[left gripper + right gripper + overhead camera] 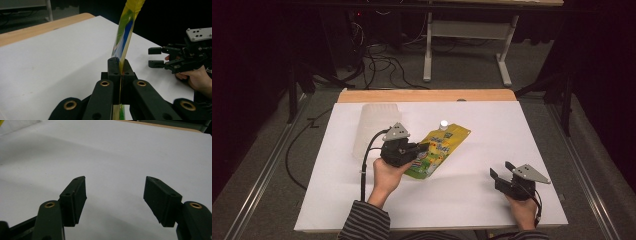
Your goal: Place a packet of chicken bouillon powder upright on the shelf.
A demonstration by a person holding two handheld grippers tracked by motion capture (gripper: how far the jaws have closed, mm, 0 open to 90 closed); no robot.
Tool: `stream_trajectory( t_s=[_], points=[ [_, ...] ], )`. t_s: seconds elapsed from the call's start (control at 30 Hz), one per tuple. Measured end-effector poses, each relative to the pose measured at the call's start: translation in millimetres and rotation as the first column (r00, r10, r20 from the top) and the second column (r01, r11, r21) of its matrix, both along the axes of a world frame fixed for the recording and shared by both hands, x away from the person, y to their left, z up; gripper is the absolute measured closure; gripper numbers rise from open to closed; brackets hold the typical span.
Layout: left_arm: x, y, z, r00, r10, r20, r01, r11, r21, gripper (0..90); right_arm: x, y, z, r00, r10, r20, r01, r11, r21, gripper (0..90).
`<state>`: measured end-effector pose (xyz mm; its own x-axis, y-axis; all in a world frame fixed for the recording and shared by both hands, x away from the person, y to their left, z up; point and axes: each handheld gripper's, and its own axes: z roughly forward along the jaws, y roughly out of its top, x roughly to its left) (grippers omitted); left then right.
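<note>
A yellow and green spouted pouch (439, 145) with a white cap (443, 123) is held over the middle of the white table. My left gripper (422, 146) is shut on the pouch's lower edge. In the left gripper view the jaws press together on the pouch (125, 37), which rises edge-on from between them. My right gripper (501, 171) is open near the front right of the table, with nothing between its jaws. The right gripper view shows its fingers (75, 200) wide apart over bare table.
A translucent plastic container (374, 127) lies on the table (492, 125) behind my left hand. A wooden strip (427, 95) runs along the far edge. Beyond it the floor holds cables and a desk frame (467, 45). The open right gripper (160, 57) shows far off in the left gripper view.
</note>
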<state>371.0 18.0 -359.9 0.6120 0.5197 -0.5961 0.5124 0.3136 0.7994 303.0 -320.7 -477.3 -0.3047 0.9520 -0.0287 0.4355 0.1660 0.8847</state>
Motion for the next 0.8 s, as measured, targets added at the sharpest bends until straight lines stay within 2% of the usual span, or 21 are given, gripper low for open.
stream_trajectory(
  t_s=[0.13, 0.3, 0.4, 0.5, 0.8],
  points=[
    [1.8, 5.5, 3.9, 0.9999, 0.012, -0.004, -0.012, 0.9996, -0.025, 90.0, 0.2, 0.1, 0.1, 1.0, 0.001, -0.003, -0.001, 1.0, -0.004, 35.3],
    [2.5, 13.3, 8.7, 0.9994, 0.031, 0.016, -0.031, 0.9991, -0.03, 90.0, 0.5, 0.2, -0.1, 1.0, 0.002, 0.0, -0.002, 1.0, -0.005, 35.3],
    [3.6, 17.6, 13.1, 0.9992, 0.039, 0.011, -0.039, 0.9981, -0.049, 90.0, 0.1, 0.3, 0.0, 1.0, -0.002, 0.001, 0.002, 1.0, -0.006, 35.3],
    [3.3, 21.0, 17.0, 0.9987, 0.042, 0.028, -0.041, 0.9983, -0.042, 90.0, 0.3, 0.2, 0.0, 1.0, 0.003, 0.0, -0.003, 1.0, -0.007, 35.3],
    [7.3, 37.4, 25.7, 0.9955, 0.085, 0.042, -0.083, 0.9952, -0.053, 90.0, 0.0, 0.3, 0.0, 1.0, -0.001, 0.002, 0.001, 1.0, -0.006, 35.3]
  ],
)
